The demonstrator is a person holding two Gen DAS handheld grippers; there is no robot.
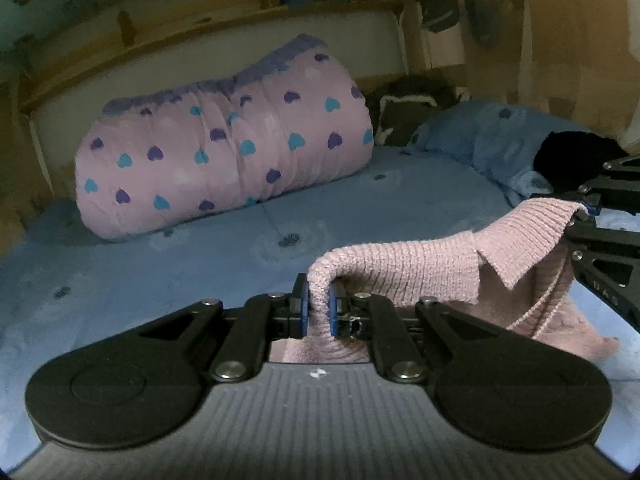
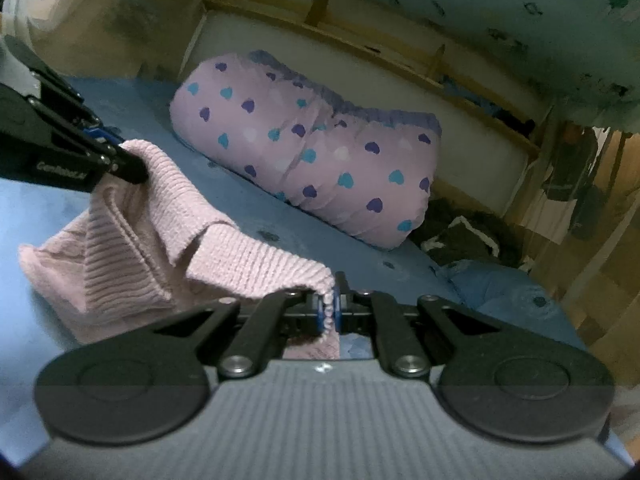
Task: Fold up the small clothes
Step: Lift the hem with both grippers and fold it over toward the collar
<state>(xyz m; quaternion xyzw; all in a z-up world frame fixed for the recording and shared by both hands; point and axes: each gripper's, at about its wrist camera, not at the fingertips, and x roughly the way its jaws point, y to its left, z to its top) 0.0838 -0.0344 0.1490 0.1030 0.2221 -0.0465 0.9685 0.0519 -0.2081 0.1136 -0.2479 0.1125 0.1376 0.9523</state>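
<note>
While the pink knit garment (image 1: 420, 268) hangs stretched above the blue bed sheet (image 1: 160, 280), I have my left gripper (image 1: 319, 308) clamped on one ribbed edge and my right gripper (image 2: 330, 306) pinching the other; a pink heart-print duvet roll (image 2: 320, 160) lies behind.

The pink sweater (image 1: 420, 268) is ribbed knit cloth, soft and matt. The left gripper (image 1: 319, 312) is matt black plastic with shiny metal pins. The rolled heart-print quilt (image 1: 224, 148) is smooth fabric, the bed frame (image 1: 132, 46) bare wood.
</note>
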